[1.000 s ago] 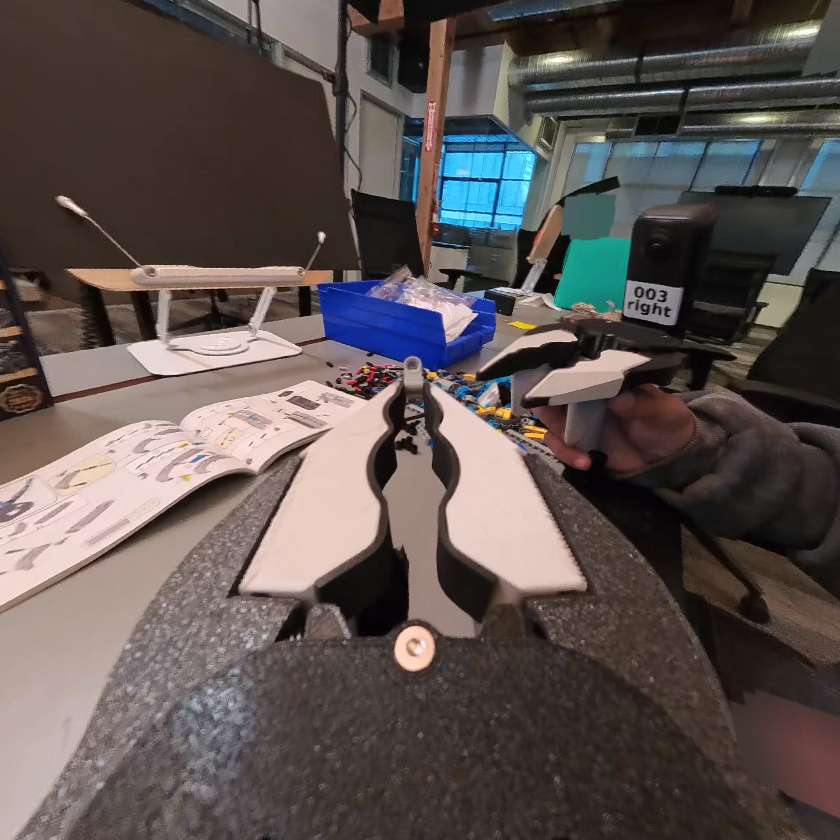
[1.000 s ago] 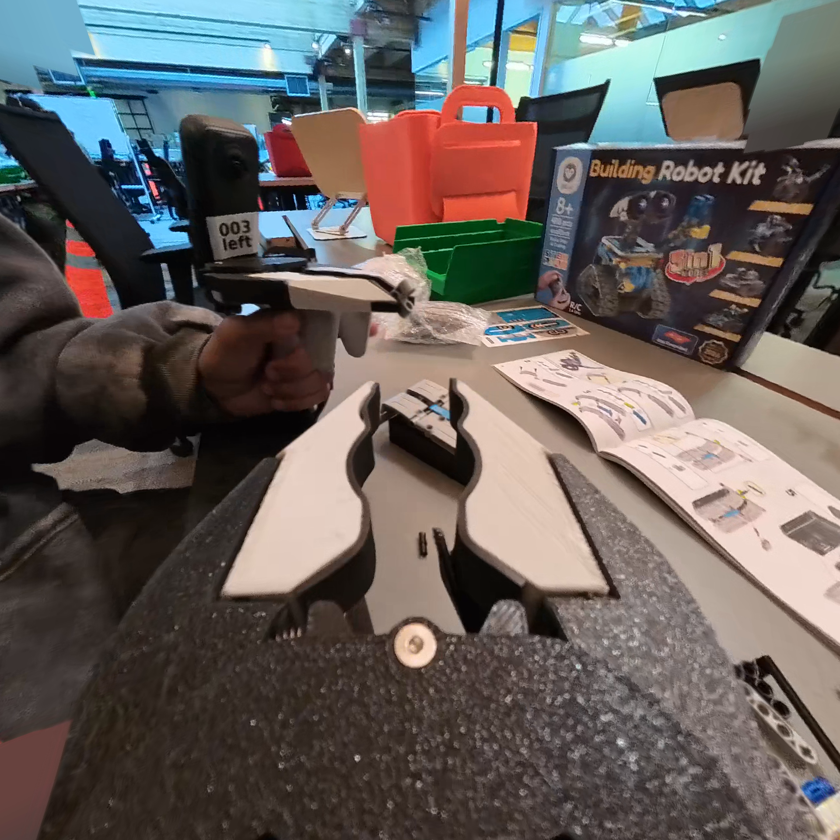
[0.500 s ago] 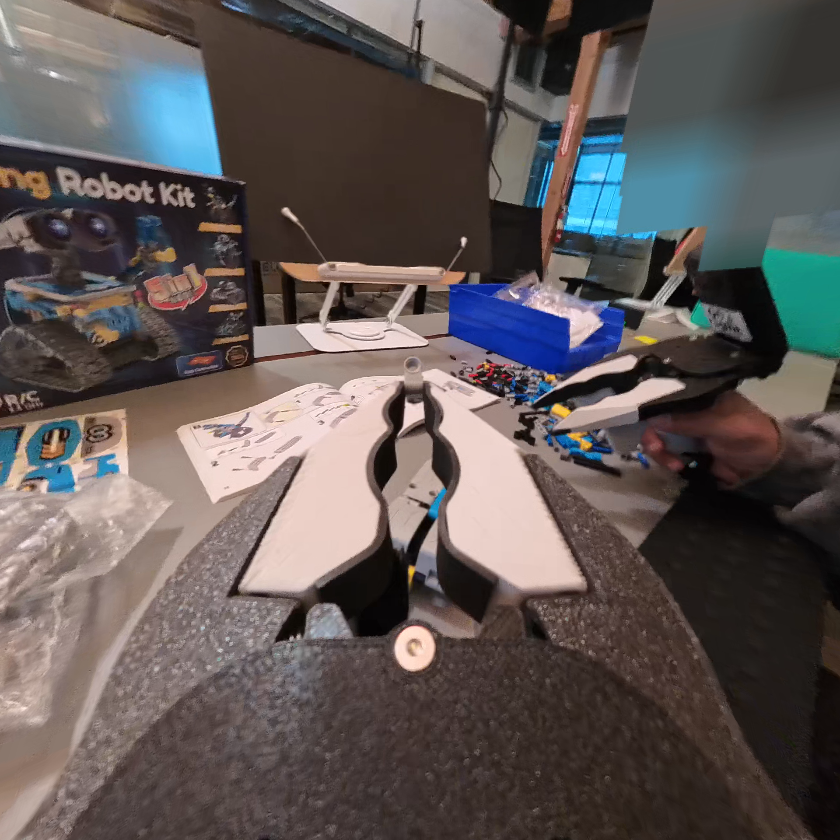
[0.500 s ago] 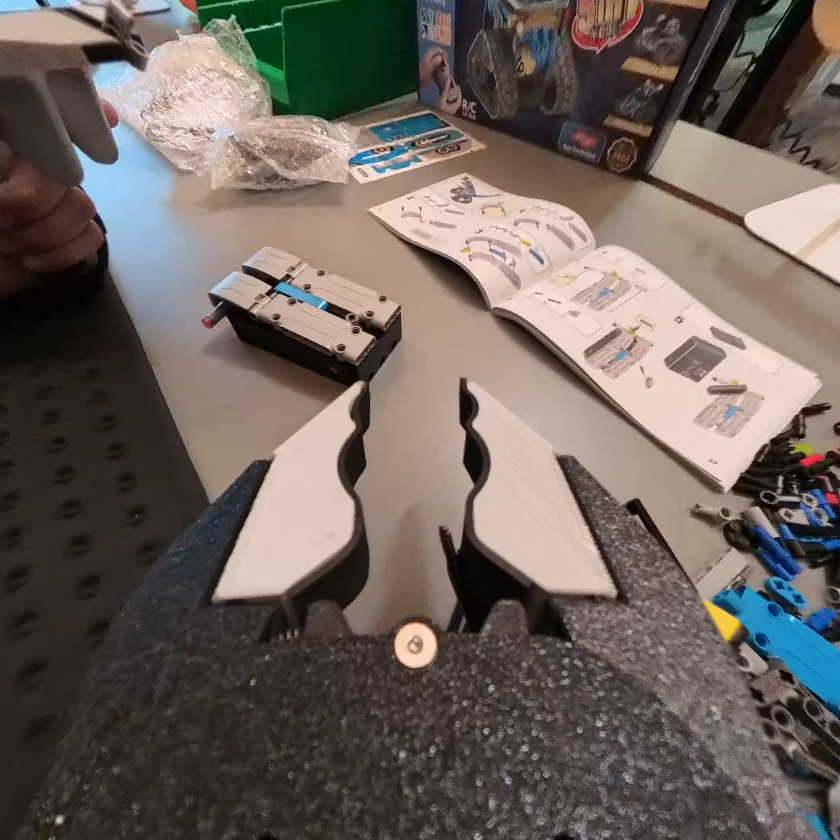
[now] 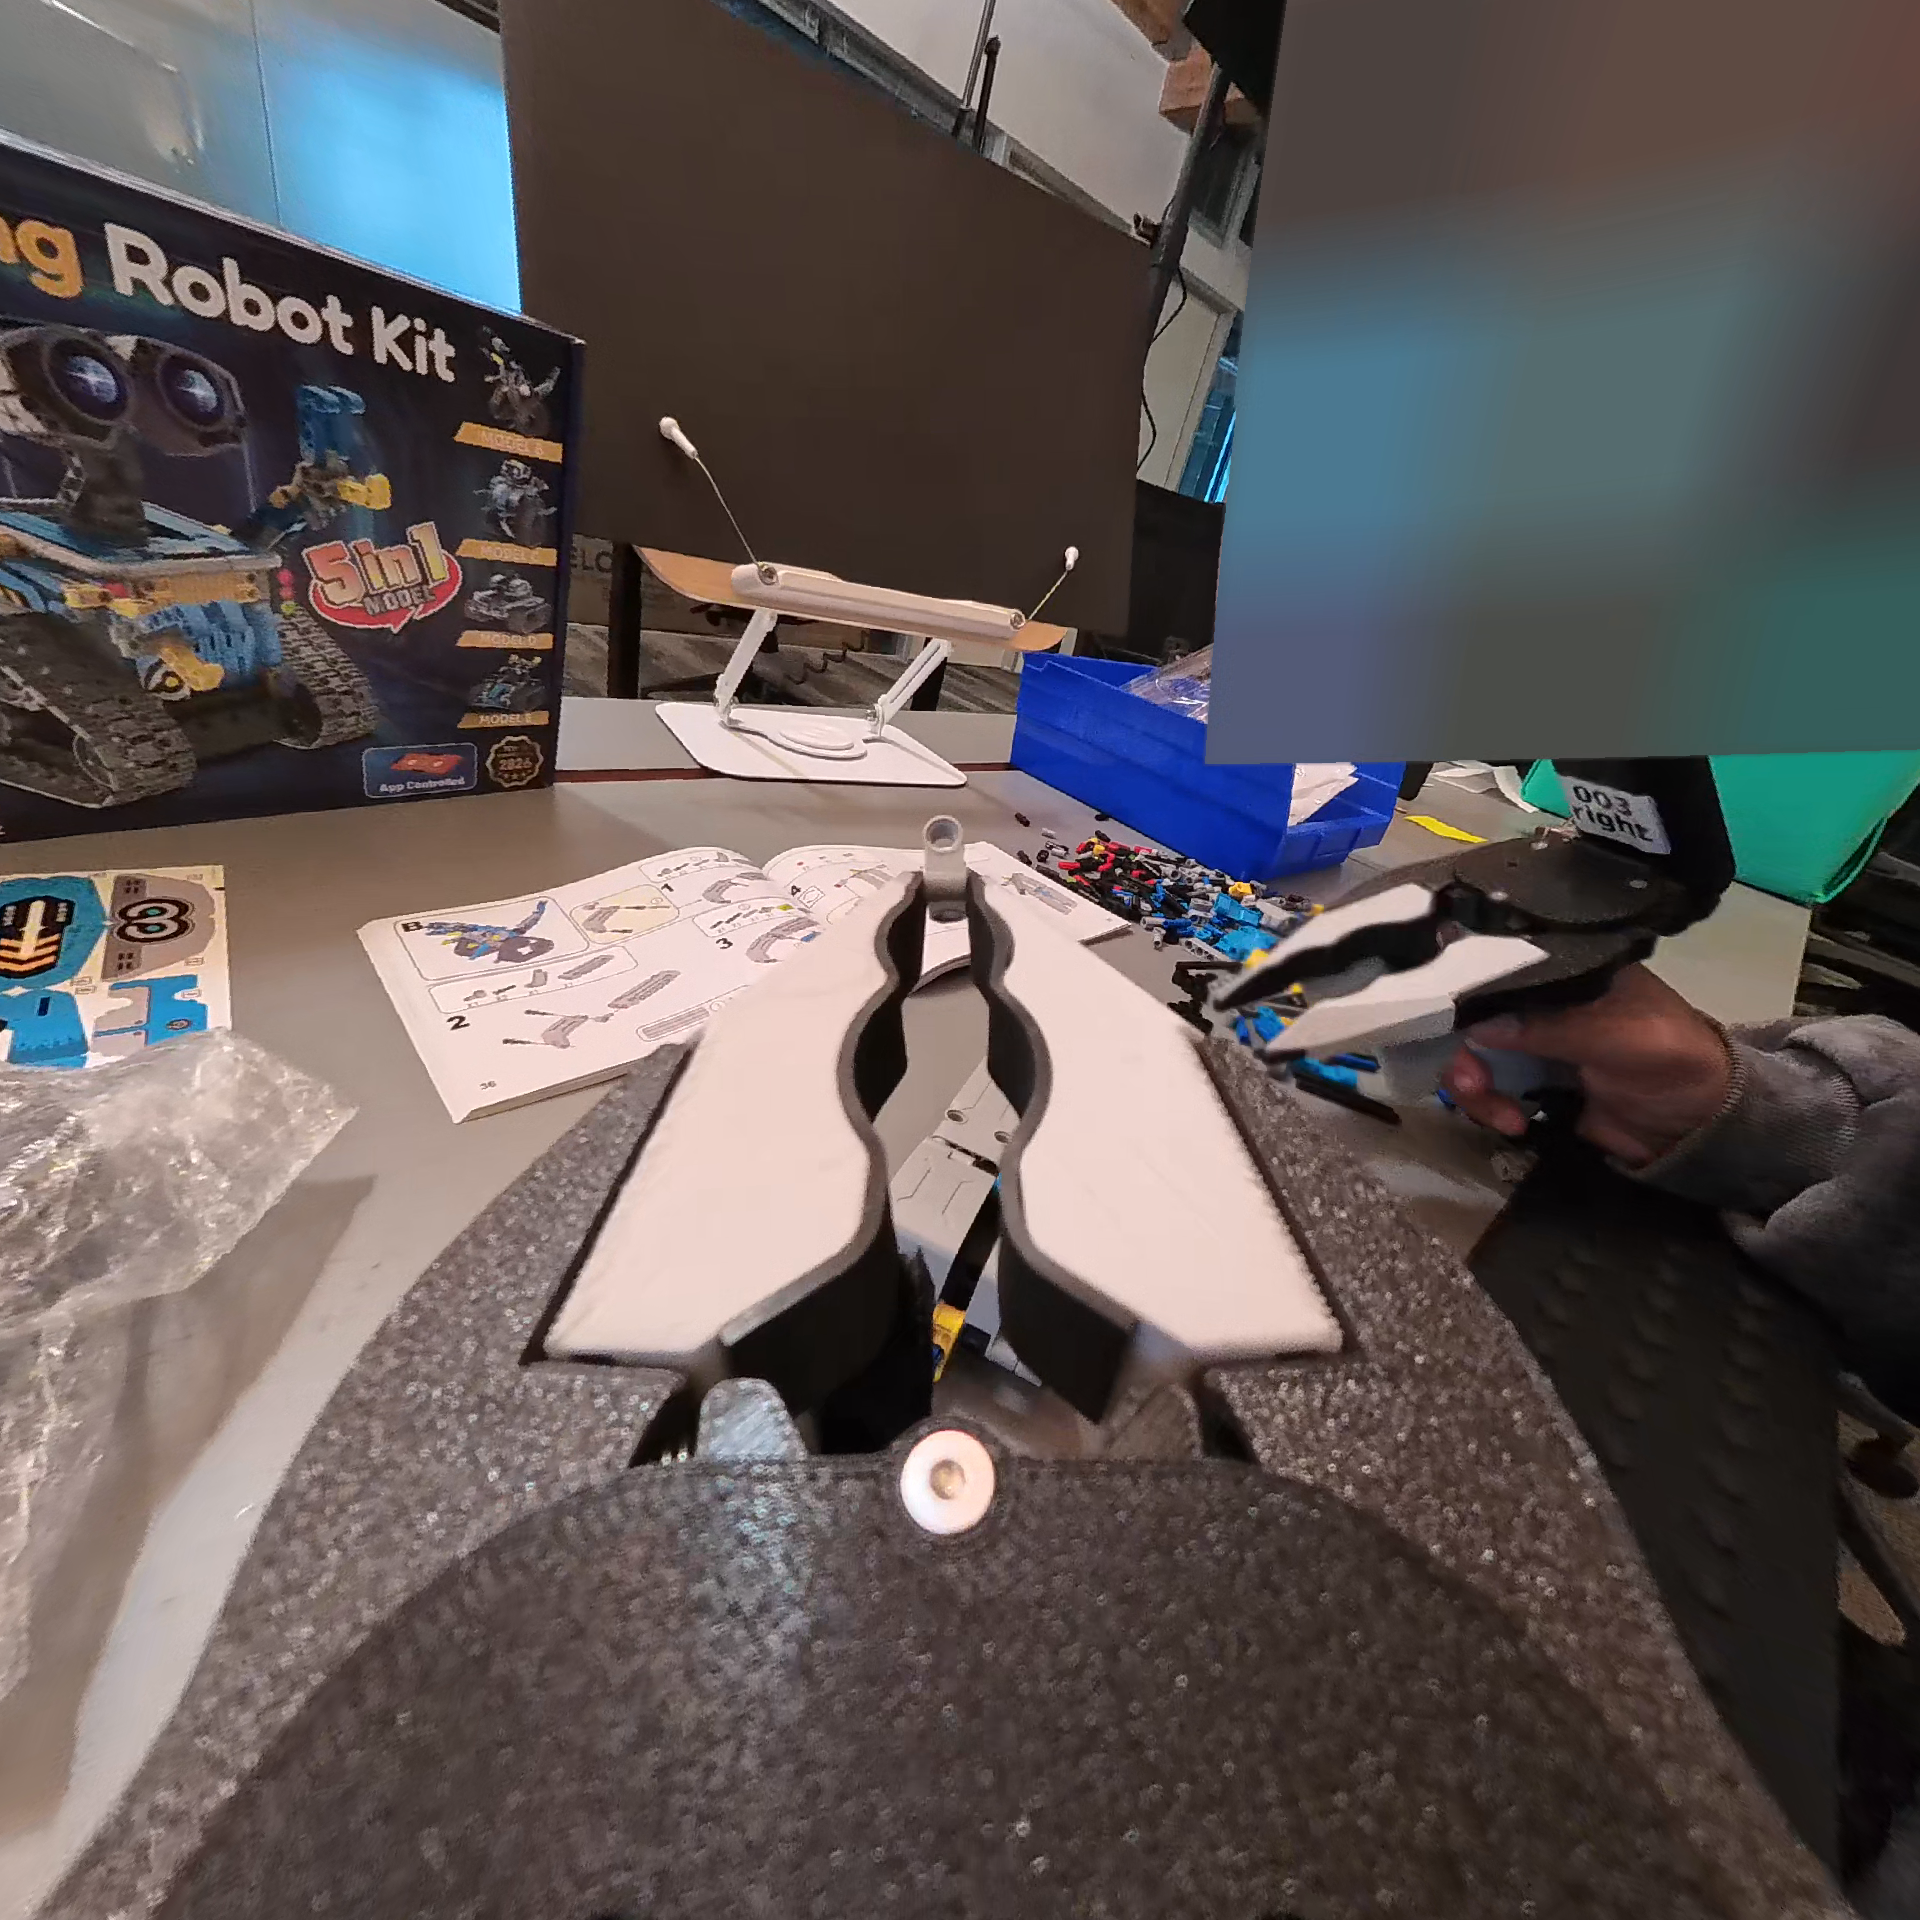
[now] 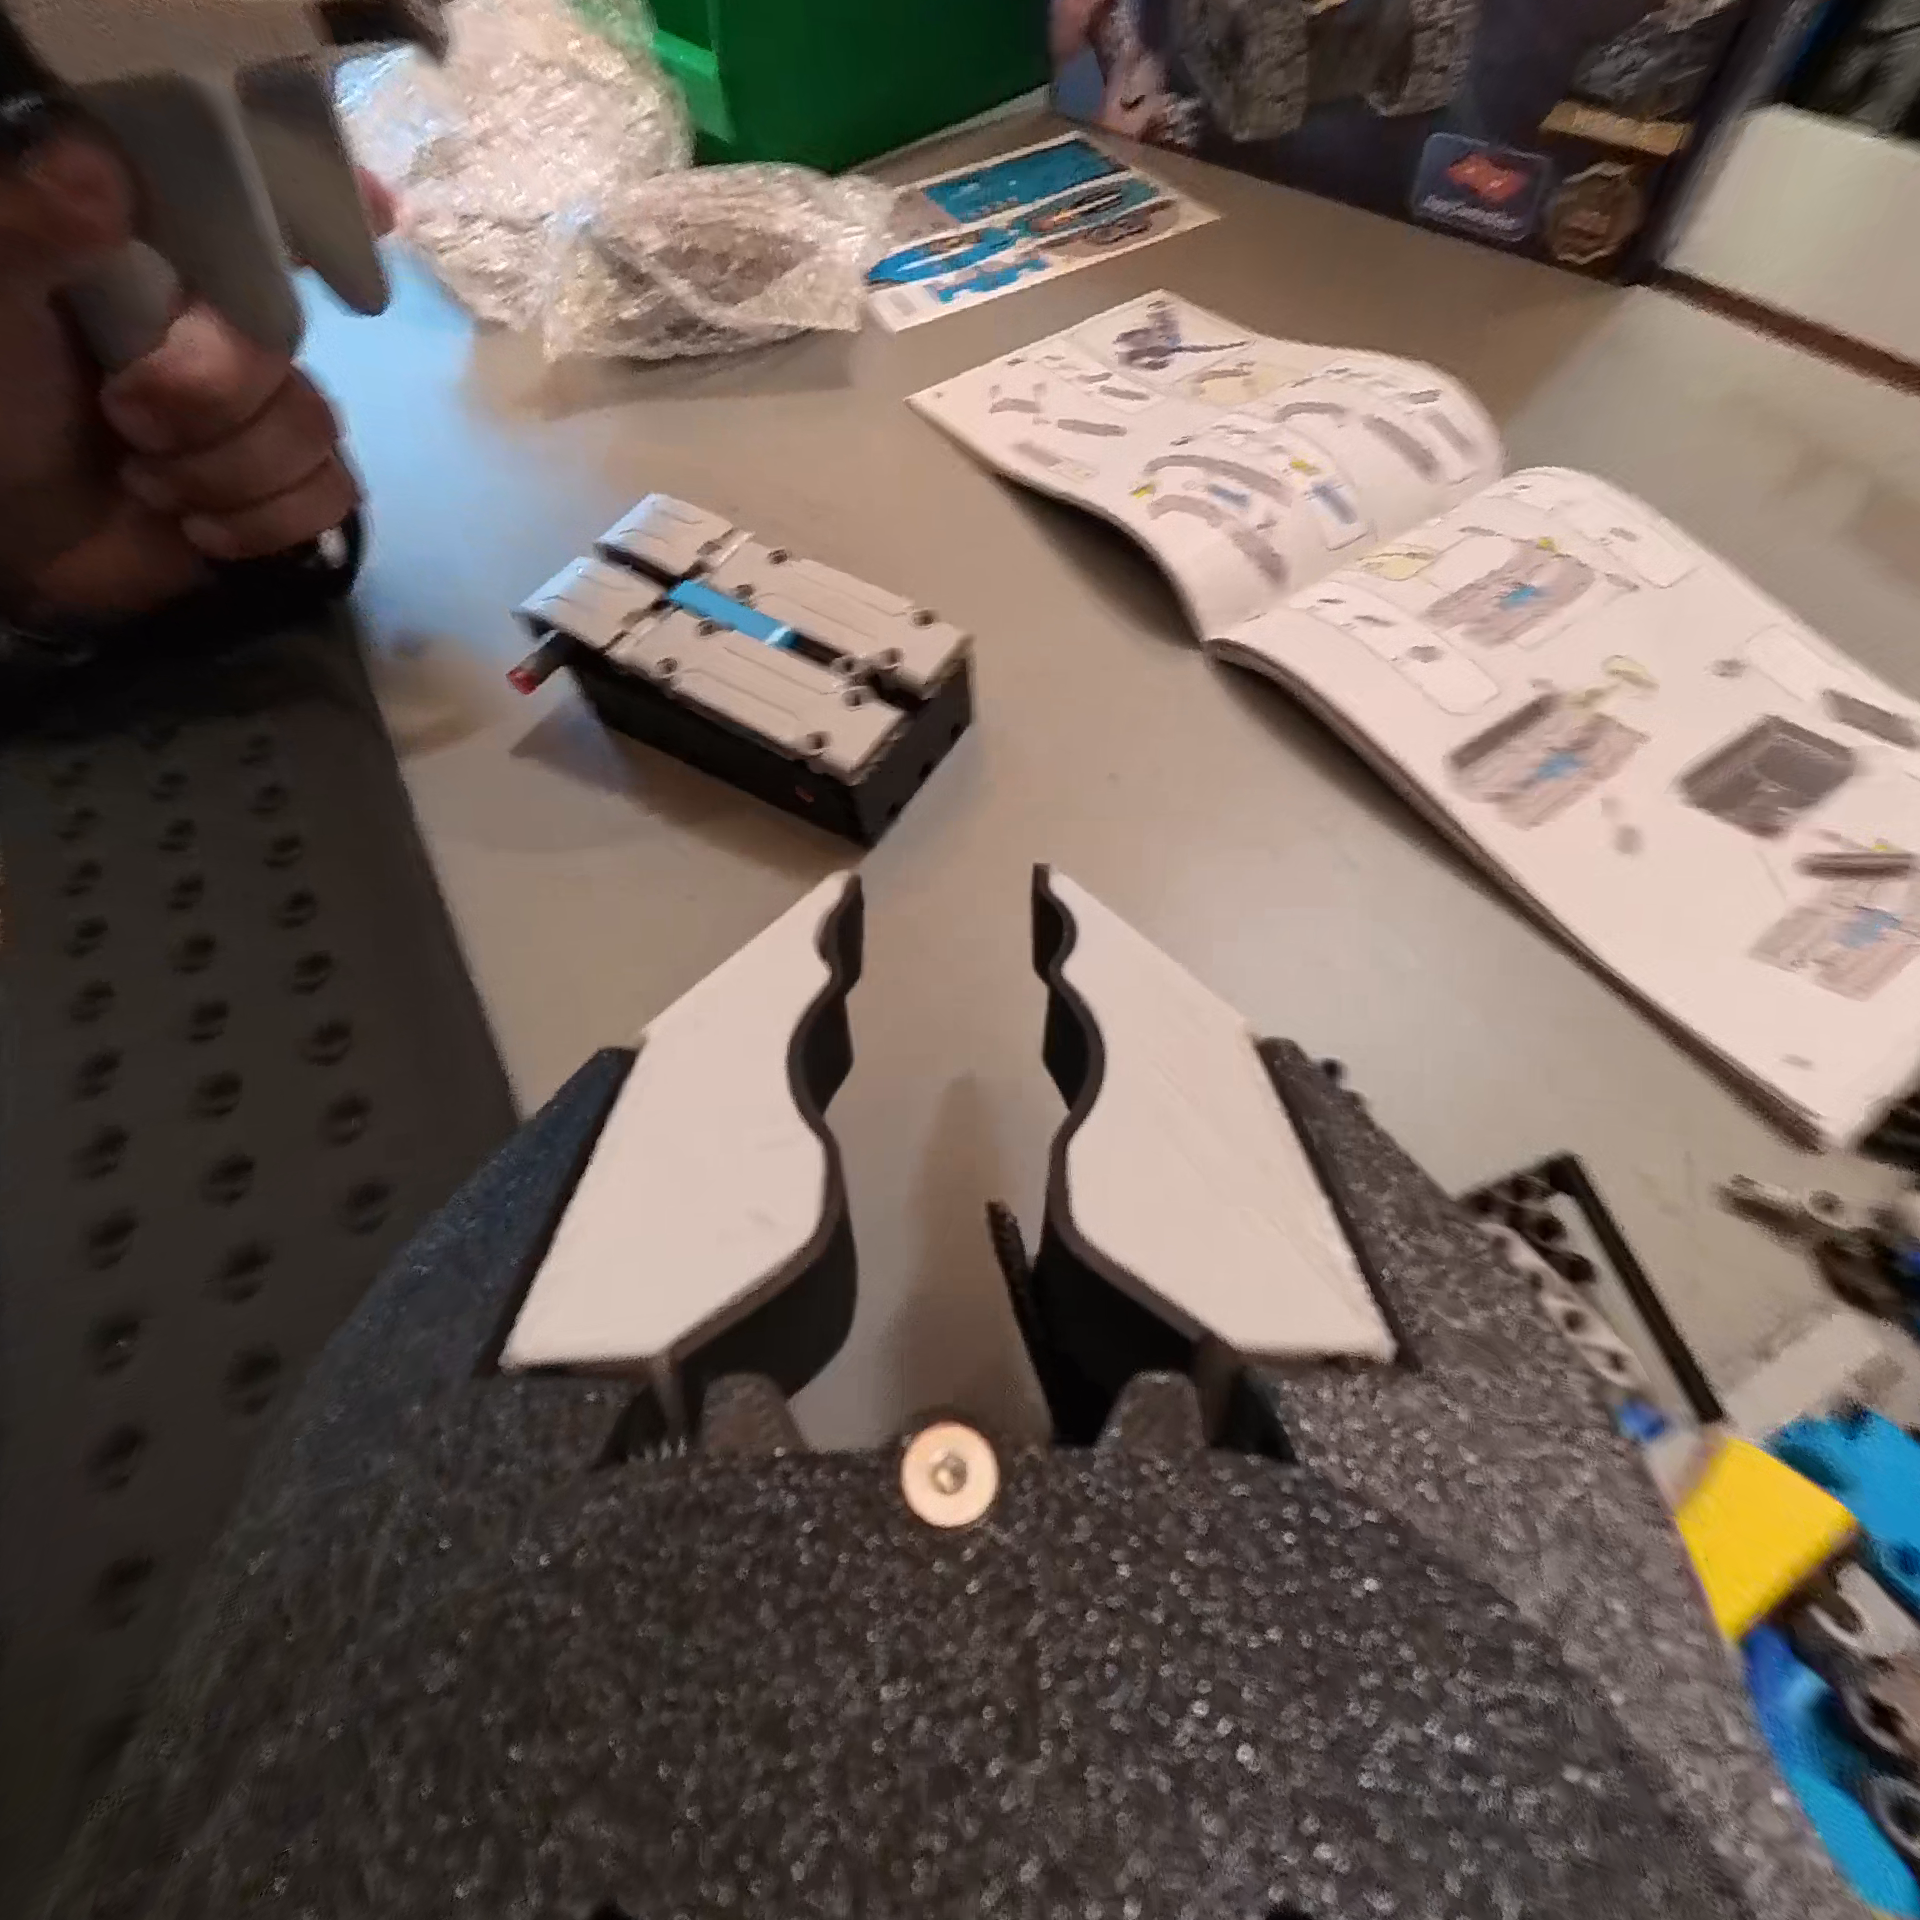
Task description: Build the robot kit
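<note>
**Small grey connector pinched, second tongs parted over the table**

The left gripper (image 5: 943, 896) is closed on a small grey plastic connector with a round hole (image 5: 943, 844), held above an open white instruction booklet (image 5: 665, 956). The right gripper (image 6: 945, 914) is held open and empty above the grey table (image 6: 1195, 810), near a black-and-grey block assembly with a blue strip (image 6: 758, 665). Loose small coloured pieces (image 5: 1174, 894) are scattered beside a blue plastic bin (image 5: 1164, 779).

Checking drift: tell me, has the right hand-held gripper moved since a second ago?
Yes. The right hand-held gripper pulled back from the grey-and-black block and tilted down at the table.
</note>
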A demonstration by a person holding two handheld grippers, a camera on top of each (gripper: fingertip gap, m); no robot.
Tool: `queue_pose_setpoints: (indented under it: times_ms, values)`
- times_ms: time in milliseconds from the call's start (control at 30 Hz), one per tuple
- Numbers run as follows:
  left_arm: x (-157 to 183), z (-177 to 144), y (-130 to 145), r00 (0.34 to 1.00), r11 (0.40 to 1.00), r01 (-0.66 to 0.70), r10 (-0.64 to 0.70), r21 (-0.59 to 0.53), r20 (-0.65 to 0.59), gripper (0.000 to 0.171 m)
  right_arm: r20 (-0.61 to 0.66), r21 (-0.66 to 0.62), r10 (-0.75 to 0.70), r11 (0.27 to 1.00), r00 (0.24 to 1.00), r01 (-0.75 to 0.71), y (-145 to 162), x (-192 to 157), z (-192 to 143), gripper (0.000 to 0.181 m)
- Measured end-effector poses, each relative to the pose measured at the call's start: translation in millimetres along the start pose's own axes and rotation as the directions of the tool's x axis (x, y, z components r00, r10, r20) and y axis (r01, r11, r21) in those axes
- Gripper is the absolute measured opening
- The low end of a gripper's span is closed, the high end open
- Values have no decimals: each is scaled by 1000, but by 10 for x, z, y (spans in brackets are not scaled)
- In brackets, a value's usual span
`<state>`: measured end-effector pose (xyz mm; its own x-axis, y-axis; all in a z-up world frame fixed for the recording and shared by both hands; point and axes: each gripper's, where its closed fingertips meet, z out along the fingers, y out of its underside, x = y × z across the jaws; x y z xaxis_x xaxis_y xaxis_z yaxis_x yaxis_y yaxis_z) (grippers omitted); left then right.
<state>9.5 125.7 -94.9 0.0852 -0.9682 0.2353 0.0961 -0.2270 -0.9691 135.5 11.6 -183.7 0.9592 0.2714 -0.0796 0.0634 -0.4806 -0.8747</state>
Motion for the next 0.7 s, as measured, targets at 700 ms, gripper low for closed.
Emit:
queue_pose_setpoints:
  times_ms: [700]
  values:
    - [171,55,120,996,995,-76,72,-65,-57,7,294,-255,-176,933,939,254,517,-651,179,3]
